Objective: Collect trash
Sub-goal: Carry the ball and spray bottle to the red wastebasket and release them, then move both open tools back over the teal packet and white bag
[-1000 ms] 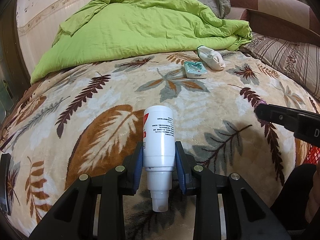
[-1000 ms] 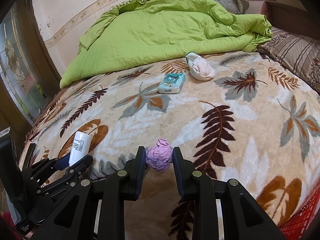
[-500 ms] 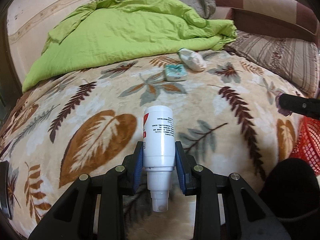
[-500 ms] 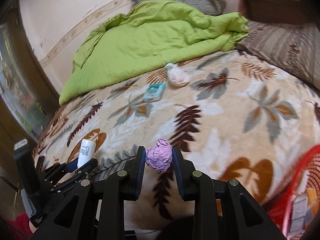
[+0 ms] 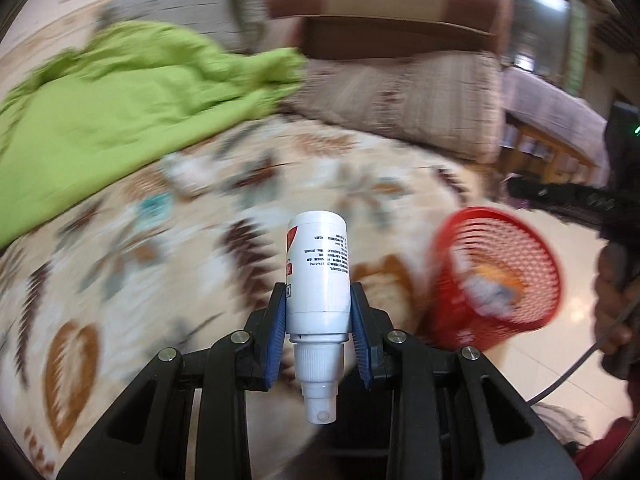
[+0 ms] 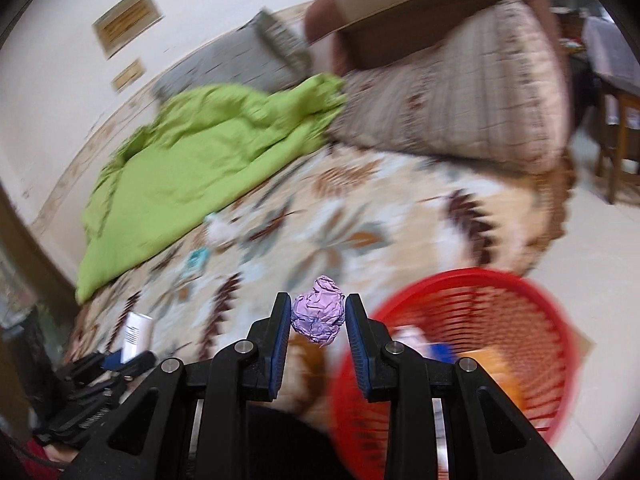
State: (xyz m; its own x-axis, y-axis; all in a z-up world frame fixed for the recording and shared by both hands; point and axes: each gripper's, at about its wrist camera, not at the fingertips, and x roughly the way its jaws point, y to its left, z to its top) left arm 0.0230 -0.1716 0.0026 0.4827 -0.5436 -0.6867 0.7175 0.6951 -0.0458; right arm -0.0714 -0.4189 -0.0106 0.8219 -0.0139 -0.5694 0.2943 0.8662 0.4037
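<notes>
White spray bottle [image 5: 318, 276], printed label; crumpled purple paper ball [image 6: 318, 316].

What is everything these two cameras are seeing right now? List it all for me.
White plastic spray bottle: one, white, held in the left jaws.
Crumpled purple paper ball: one, purple, held in the right jaws.
Red mesh plastic basket: one, red, on the floor beside the bed, with blurred items inside.
Lime green quilt: one, green, bunched at the far side of the bed.
Leaf-patterned beige blanket: one, beige and brown, covering the bed.
Small teal packet: one, teal, on the blanket, blurred.
Left gripper: one, black, blue pads.
Right gripper: one, black, blue pads.
</notes>
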